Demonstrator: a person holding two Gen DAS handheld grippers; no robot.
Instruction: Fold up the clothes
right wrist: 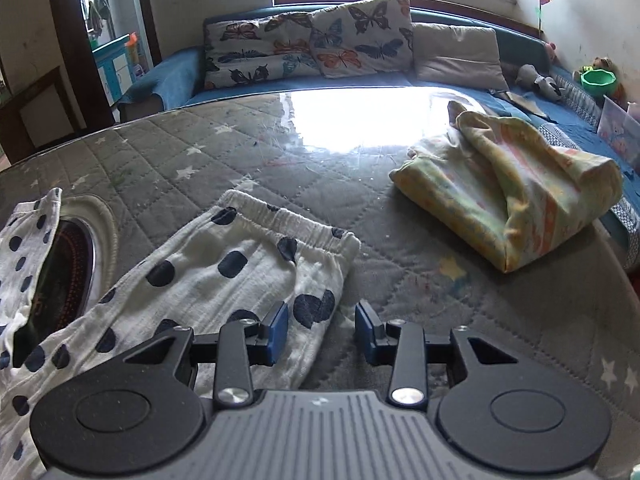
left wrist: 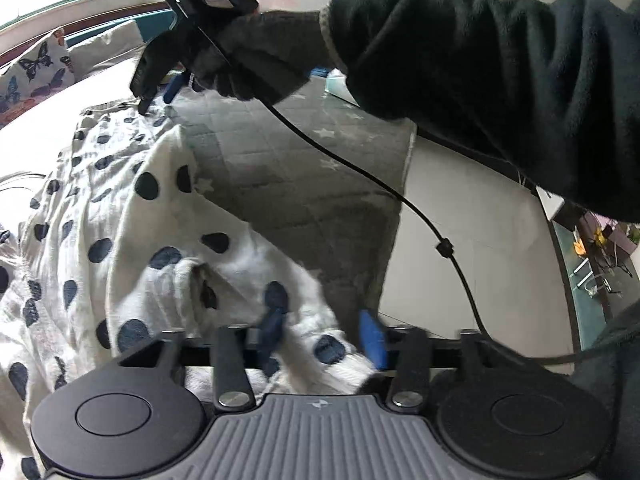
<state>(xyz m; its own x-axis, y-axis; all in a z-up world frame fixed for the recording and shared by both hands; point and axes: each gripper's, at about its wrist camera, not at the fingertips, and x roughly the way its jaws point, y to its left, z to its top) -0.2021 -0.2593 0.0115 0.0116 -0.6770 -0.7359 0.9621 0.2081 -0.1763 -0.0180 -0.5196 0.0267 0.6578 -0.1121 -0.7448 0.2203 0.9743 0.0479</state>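
White pants (right wrist: 224, 276) with dark blue dots

The table cover (right wrist: 224, 160) is grey with white stars. The folded cloth (right wrist: 508, 196) is yellow with orange and green stripes. The pillows (right wrist: 320, 40) have butterflies. The gripper pads (right wrist: 278, 332) are blue.

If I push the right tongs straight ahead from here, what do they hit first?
Probably the side edge of the white navy-dotted trousers, which runs between the open right tongs; beyond lies bare grey quilted table cover. Depth is unclear.

- The dotted trousers (right wrist: 224, 276) lie on the quilted table cover (right wrist: 200, 152), left of my right gripper (right wrist: 322, 334).
- A folded garment (right wrist: 508, 196) lies far right on that cover.
- Behind the table stands a sofa (right wrist: 176, 76) bearing cushions (right wrist: 312, 44).
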